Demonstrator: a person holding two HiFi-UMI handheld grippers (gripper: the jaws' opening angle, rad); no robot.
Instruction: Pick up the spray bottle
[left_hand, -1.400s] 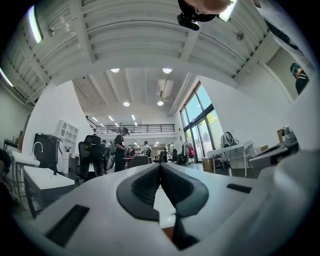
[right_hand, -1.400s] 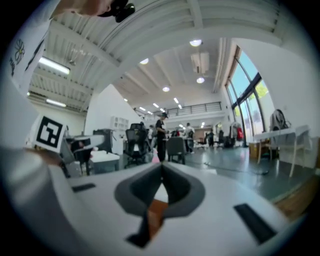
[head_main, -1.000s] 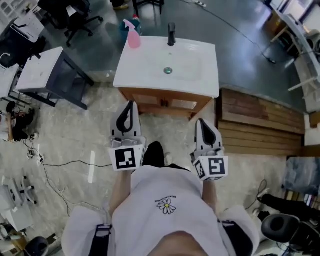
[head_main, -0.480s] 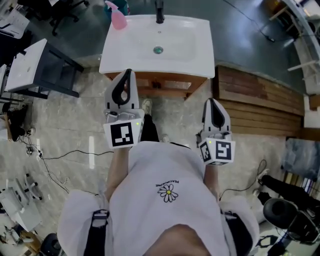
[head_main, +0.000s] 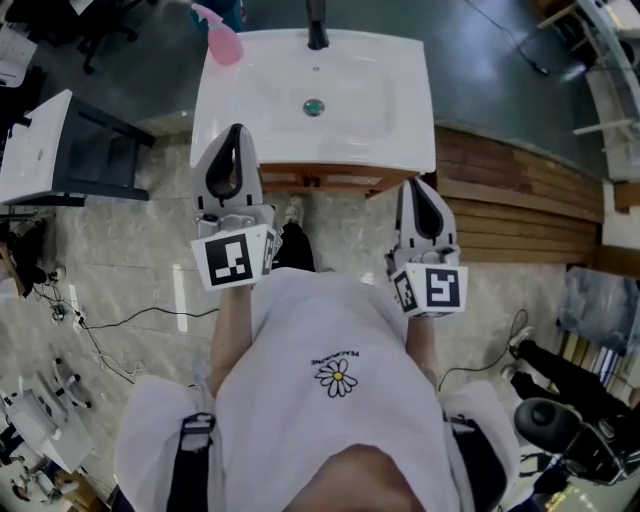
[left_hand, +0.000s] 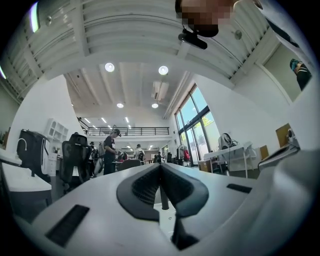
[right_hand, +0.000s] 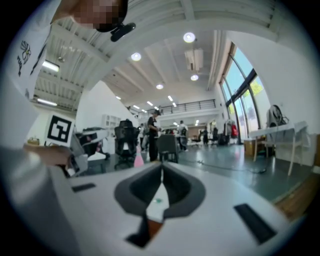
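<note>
Count: 1 spray bottle (head_main: 222, 40), pink. 1 white sink worktop (head_main: 400, 120) on a wooden cabinet, with 1 dark faucet (head_main: 317, 25) at its far edge and 1 drain (head_main: 314, 107) in the basin. 2 hand-held grippers, each carrying 1 marker cube.

Spray bottle: at the far left corner of the worktop, blurred in the head view. In the right gripper view it shows small and pink (right_hand: 138, 160), just left of that gripper's jaw line and well beyond the tips.

Left hand-held gripper (head_main: 236, 132): jaws closed tip to tip, nothing between them. In the head view its tips overlap the near left edge of the worktop. No contact with the bottle, which is well apart on the far side.

Right hand-held gripper (head_main: 415, 183): jaws fully closed and empty. It is held just off the near right edge of the worktop, pointing towards the far side. Well apart from the bottle.
</note>
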